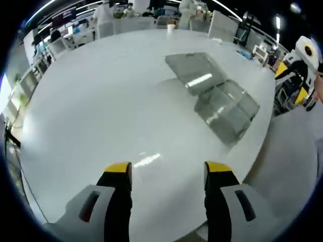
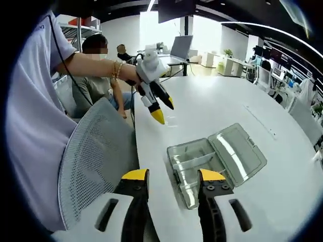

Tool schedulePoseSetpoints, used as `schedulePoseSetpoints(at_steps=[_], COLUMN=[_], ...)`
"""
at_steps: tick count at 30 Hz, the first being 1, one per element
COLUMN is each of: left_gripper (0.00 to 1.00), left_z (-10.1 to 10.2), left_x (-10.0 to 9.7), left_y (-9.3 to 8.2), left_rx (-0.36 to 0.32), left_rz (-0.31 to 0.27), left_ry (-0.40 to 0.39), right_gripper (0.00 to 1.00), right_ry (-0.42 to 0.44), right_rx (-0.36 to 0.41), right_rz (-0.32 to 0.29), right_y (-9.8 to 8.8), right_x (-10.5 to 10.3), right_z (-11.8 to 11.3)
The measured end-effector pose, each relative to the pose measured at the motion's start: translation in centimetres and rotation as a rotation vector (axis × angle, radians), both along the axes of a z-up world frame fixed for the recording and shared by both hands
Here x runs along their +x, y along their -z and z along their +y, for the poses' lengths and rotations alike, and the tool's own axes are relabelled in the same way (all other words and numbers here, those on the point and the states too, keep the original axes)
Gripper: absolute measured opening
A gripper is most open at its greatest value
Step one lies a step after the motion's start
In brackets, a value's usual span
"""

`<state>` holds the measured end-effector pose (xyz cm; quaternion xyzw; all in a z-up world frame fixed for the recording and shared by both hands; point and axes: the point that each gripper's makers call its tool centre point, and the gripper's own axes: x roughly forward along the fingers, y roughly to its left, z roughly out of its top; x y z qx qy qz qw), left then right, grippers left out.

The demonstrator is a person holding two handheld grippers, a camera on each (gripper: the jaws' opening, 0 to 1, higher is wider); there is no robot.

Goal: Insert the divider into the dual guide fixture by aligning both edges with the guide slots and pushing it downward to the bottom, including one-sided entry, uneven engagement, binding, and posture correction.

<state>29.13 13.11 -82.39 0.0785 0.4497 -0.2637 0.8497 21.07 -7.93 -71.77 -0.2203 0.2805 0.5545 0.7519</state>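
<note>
Right gripper view: both grippers, left point(image 2: 162, 108) and right point(image 2: 172, 180), gape empty near the open box point(image 2: 217, 159); insertion not begun.

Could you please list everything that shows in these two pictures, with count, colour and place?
Plastic box: one, clear, lid swung open flat beside it, on the table ahead of the right gripper; also in the left gripper view.
Table: one, white, large, under the box.
Mesh chair: one, grey, at the table's edge beside the person.
Laptop: one, grey, open, far end of the table.
Seated person: one, behind the chair.
Left gripper: white, yellow-tipped fingers, held above the table, open.
Right gripper: black, yellow-tipped fingers, open over the box.
Arm: one, stretched out, holding the left gripper.
</note>
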Motion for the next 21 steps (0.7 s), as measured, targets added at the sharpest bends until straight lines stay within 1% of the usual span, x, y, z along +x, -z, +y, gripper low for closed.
schedulePoseSetpoints(at_steps=[3, 6, 9, 10, 13, 15, 16, 18, 21], left_gripper=[0.56, 0.56, 0.56, 0.56, 0.57, 0.56, 0.56, 0.56, 0.56], left_z=[-0.4, -0.2, 0.4, 0.6, 0.9, 1.3, 1.3, 1.3, 1.0], left_x=[0.2, 0.3, 0.4, 0.4, 0.6, 0.6, 0.8, 0.9, 1.0], left_y=[0.5, 1.2, 1.9, 2.0, 2.4, 2.6, 2.6, 2.5, 2.6], left_rx=[0.004, 0.037, 0.069, 0.074, 0.091, 0.114, 0.118, 0.118, 0.125], left_rz=[0.022, 0.042, 0.077, 0.090, 0.115, 0.136, 0.138, 0.154, 0.166], left_ry=[-0.015, -0.033, -0.085, -0.117, -0.145, -0.179, -0.189, -0.234, -0.262], right_gripper=[0.36, 0.39, 0.38, 0.38, 0.37, 0.37, 0.37, 0.36, 0.36], right_ry=[0.006, 0.023, 0.016, 0.013, 0.008, 0.011, 0.012, 0.013, 0.015], right_rx=[0.028, 0.066, 0.084, 0.083, 0.097, 0.106, 0.107, 0.112, 0.114], right_rz=[-0.012, -0.021, -0.025, -0.029, -0.027, -0.026, -0.027, -0.021, -0.025], right_y=[-0.4, -1.0, -1.2, -1.2, -1.3, -1.4, -1.5, -1.5, -1.5], right_x=[-0.6, -1.1, -1.9, -2.0, -2.2, -2.2, -2.1, -2.0, -1.8], right_z=[0.7, 1.4, 2.0, 2.1, 2.4, 2.4, 2.4, 2.4, 2.3])
